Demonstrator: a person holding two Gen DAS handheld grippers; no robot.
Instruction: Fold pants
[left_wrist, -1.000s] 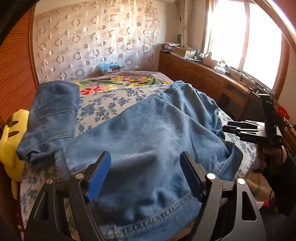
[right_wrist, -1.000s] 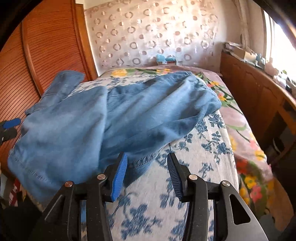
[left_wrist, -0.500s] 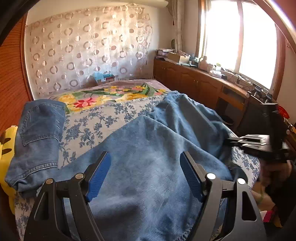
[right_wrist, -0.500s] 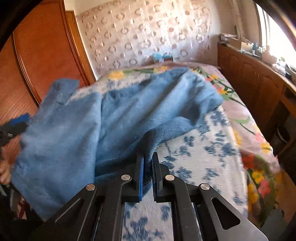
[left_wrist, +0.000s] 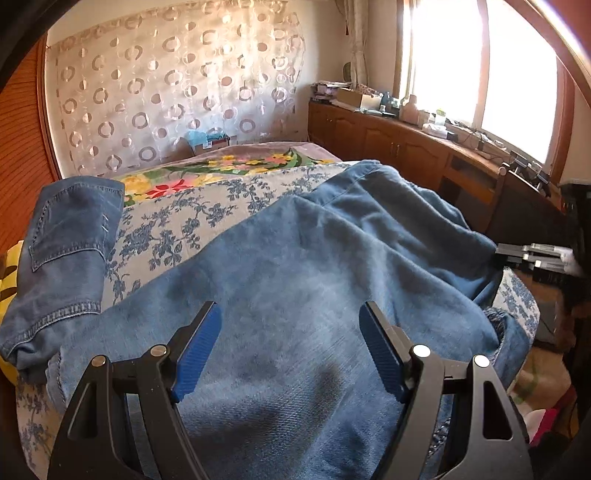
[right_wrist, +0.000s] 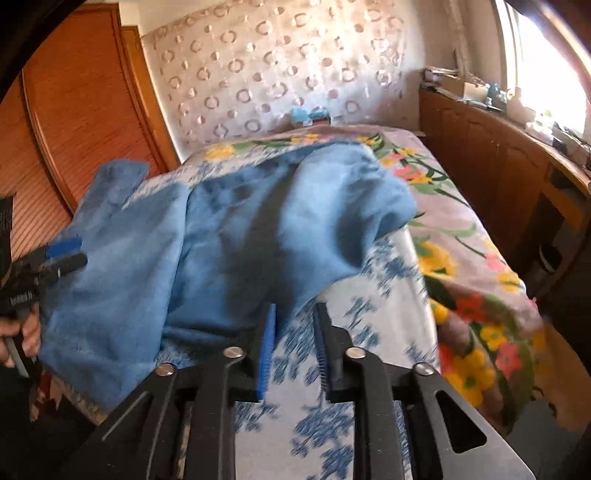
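Note:
Blue denim pants (left_wrist: 295, 280) lie spread in loose folds across the bed; they also show in the right wrist view (right_wrist: 207, 236). My left gripper (left_wrist: 290, 347) is open just above the near part of the denim, holding nothing. My right gripper (right_wrist: 295, 332) has its jaws a small gap apart, over the floral sheet at the denim's edge; no cloth is between them. The right gripper shows at the far right of the left wrist view (left_wrist: 532, 254). The left gripper shows at the left edge of the right wrist view (right_wrist: 62, 254).
The bed has a blue floral sheet (left_wrist: 184, 221) and a bright flowered cover (right_wrist: 461, 258). A second folded pair of jeans (left_wrist: 70, 243) lies at the left on a yellow toy (left_wrist: 7, 266). A wooden cabinet (left_wrist: 406, 144) runs along the right; a wardrobe (right_wrist: 74, 122) stands left.
My right gripper was shut on the denim's edge half a second ago; now its jaws have parted and the cloth is out of them. The left gripper stays open over the pants.

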